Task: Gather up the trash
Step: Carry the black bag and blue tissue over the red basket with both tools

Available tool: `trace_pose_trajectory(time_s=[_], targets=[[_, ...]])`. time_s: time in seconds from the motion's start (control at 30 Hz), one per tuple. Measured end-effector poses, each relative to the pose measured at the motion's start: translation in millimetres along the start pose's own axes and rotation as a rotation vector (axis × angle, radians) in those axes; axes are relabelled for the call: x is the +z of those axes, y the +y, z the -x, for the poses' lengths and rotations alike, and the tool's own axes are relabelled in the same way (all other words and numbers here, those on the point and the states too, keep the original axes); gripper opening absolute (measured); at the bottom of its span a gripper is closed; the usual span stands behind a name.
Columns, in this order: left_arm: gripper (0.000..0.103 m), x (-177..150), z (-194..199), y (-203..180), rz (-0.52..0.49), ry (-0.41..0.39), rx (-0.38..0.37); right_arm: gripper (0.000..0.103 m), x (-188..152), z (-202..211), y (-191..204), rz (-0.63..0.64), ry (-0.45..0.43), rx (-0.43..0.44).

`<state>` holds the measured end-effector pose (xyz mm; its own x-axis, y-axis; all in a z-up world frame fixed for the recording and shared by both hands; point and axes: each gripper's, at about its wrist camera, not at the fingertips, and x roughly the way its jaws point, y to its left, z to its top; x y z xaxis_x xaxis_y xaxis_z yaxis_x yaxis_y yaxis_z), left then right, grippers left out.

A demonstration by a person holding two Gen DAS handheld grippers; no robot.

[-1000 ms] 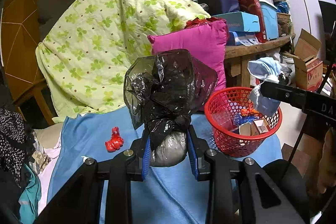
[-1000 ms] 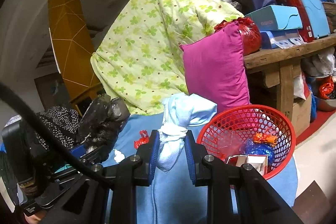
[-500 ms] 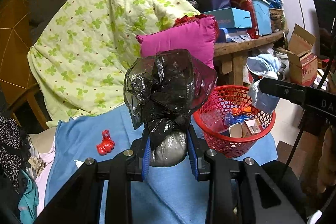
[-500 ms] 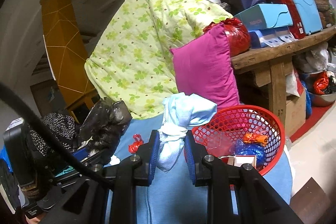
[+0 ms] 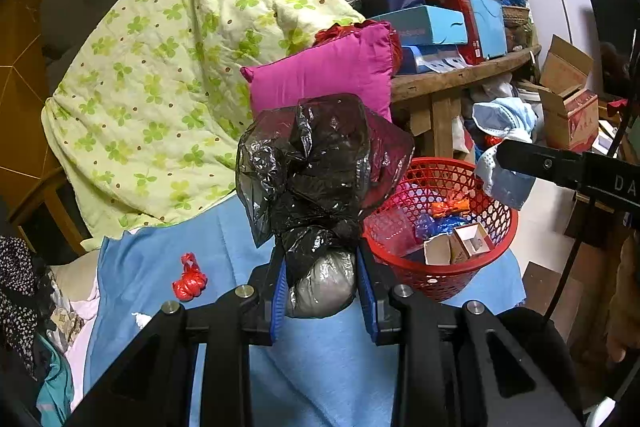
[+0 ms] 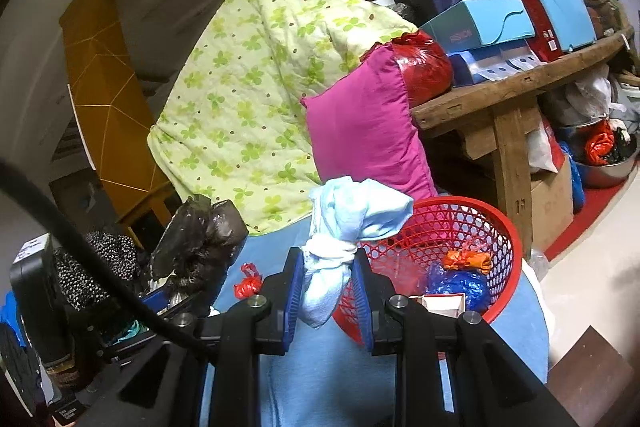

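Note:
My left gripper (image 5: 322, 287) is shut on a knotted black plastic bag (image 5: 320, 179) and holds it above the blue cloth, left of the red mesh basket (image 5: 440, 267). My right gripper (image 6: 328, 295) is shut on a knotted light-blue bag (image 6: 352, 219) at the basket's (image 6: 500, 239) left rim. The basket holds small boxes (image 5: 456, 245), a blue wrapper (image 6: 460, 287) and an orange one (image 6: 468, 261). A small red knotted bag (image 5: 189, 279) lies on the blue cloth at the left; it also shows in the right wrist view (image 6: 248, 285).
A magenta pillow (image 5: 328, 75) and a green-flowered quilt (image 5: 168, 75) lean behind the blue cloth (image 5: 328, 367). A wooden table (image 6: 512, 87) stacked with boxes stands at the right. Cardboard boxes (image 5: 568, 95) sit on the floor. Clothes (image 5: 20, 287) lie at the left.
Both views have shifted slightly left, so the basket and pillow sit a little further left in frame. Both grippers still hold their bags.

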<state>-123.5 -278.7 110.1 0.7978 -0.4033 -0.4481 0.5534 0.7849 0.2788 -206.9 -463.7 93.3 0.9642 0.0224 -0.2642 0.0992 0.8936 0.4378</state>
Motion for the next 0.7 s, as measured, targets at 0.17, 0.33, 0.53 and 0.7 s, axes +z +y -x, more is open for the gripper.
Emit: trace_pose_trajectory(time_s=[0.17, 0.33, 0.53, 0.7], targets=[[0.033, 3, -5, -6, -0.009, -0.001, -0.013, 0.026, 1, 0, -5, -0.013, -0.002, -0.007], [0.033, 6, -10, -9, -0.011, 0.000, -0.028, 0.026, 1, -1, -7, -0.017, 0.001, -0.013], [0.033, 9, -17, -11, -0.010, 0.000, -0.044, 0.026, 4, -4, -13, -0.029, -0.003, -0.027], [0.033, 13, -23, -13, -0.010, 0.002, -0.053, 0.026, 10, -6, -20, -0.044, -0.013, -0.041]])
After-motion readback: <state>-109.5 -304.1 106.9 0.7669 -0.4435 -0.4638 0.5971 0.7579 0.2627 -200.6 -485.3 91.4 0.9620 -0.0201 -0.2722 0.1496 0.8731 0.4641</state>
